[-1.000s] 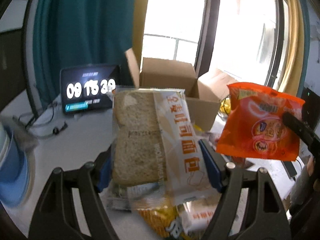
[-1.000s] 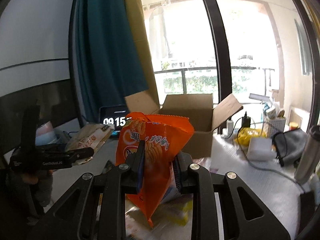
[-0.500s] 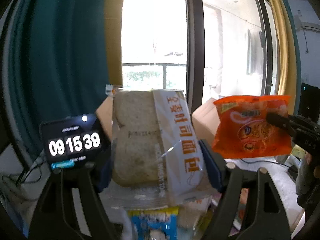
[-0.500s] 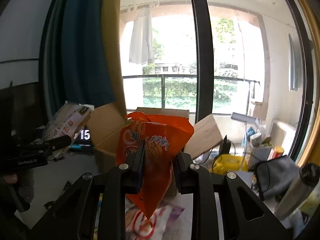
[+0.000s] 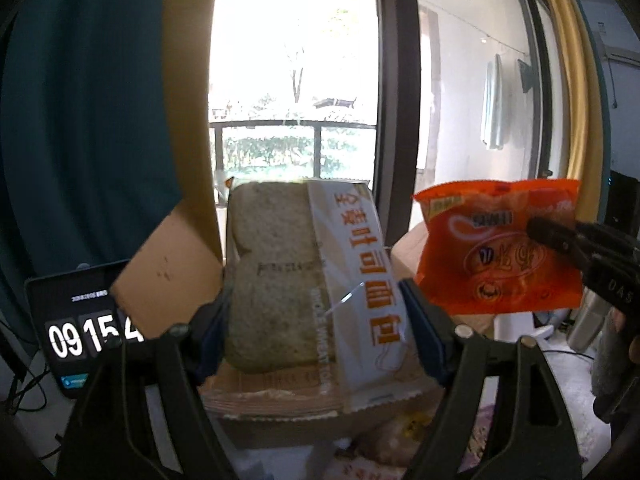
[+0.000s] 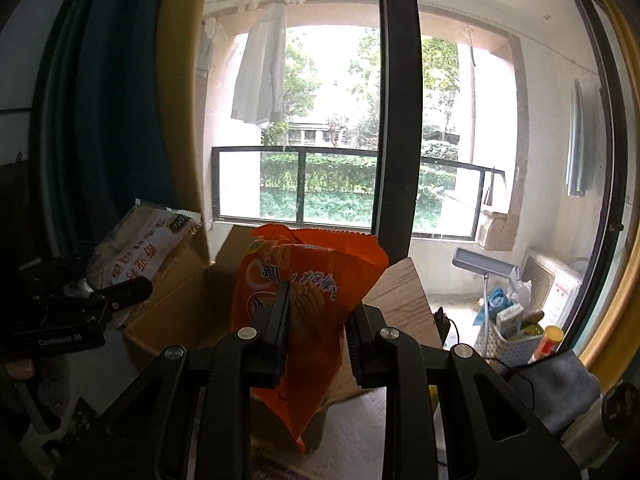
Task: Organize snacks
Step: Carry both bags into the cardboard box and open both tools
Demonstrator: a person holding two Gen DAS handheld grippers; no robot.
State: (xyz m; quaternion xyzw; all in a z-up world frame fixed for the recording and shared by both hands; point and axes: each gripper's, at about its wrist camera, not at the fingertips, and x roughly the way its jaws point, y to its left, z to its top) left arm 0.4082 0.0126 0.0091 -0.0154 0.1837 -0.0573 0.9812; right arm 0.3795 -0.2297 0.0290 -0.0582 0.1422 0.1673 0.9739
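Observation:
My left gripper (image 5: pixel 316 320) is shut on a clear pack of brown sliced bread (image 5: pixel 280 276) with a white and orange label, held upright between the blue pads. My right gripper (image 6: pixel 316 328) is shut on an orange snack bag (image 6: pixel 308 276), which hangs below the fingers. Each view also shows the other hand's load: the orange bag (image 5: pixel 496 248) at the right, the bread pack (image 6: pixel 140 248) at the left. An open cardboard box (image 6: pixel 180 312) stands just behind both packs, its flap (image 5: pixel 168 276) raised beside the bread.
A tablet with a clock (image 5: pixel 80 332) stands at the left, partly behind the box flap. More snack packets (image 5: pixel 400 440) lie on the table below. At the right are a white basket of small items (image 6: pixel 516 328) and a grey cloth (image 6: pixel 560 388). Window and curtains behind.
Both grippers have carried their packs forward toward the box and window, slightly higher. The box looms closer, and its flap now covers part of the clock.

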